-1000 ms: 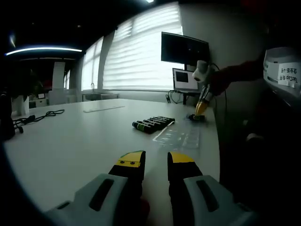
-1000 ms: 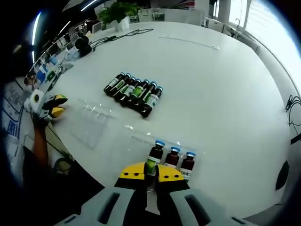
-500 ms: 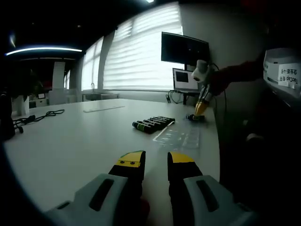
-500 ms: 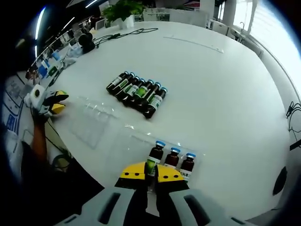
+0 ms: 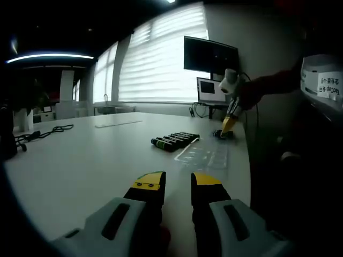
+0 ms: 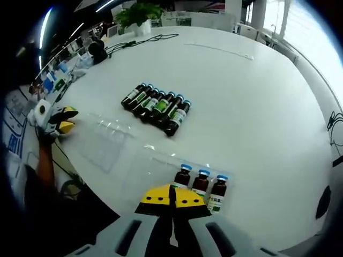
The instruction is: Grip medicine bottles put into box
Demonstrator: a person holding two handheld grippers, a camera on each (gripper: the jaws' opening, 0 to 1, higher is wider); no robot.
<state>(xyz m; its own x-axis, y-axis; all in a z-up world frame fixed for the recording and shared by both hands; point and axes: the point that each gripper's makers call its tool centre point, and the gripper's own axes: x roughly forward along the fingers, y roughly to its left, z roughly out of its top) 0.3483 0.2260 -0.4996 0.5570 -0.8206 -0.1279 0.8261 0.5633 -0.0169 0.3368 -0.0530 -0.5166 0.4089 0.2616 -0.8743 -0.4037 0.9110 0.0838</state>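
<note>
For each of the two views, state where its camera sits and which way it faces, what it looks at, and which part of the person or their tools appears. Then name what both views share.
Left gripper view: low over the white table, facing the window; own yellow-tipped left gripper open.
Right gripper view: high, looking down; own right gripper shut beside three upright brown blue-capped bottles; a sleeve.
Shared: the row of lying dark bottles, the clear plastic tray.

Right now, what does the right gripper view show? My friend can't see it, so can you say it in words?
The right gripper, jaws shut and empty, hangs above three upright bottles standing in a row on a white table. Farther off, more bottles lie side by side beside a clear plastic tray, and the left gripper sits at the table's edge.
</note>
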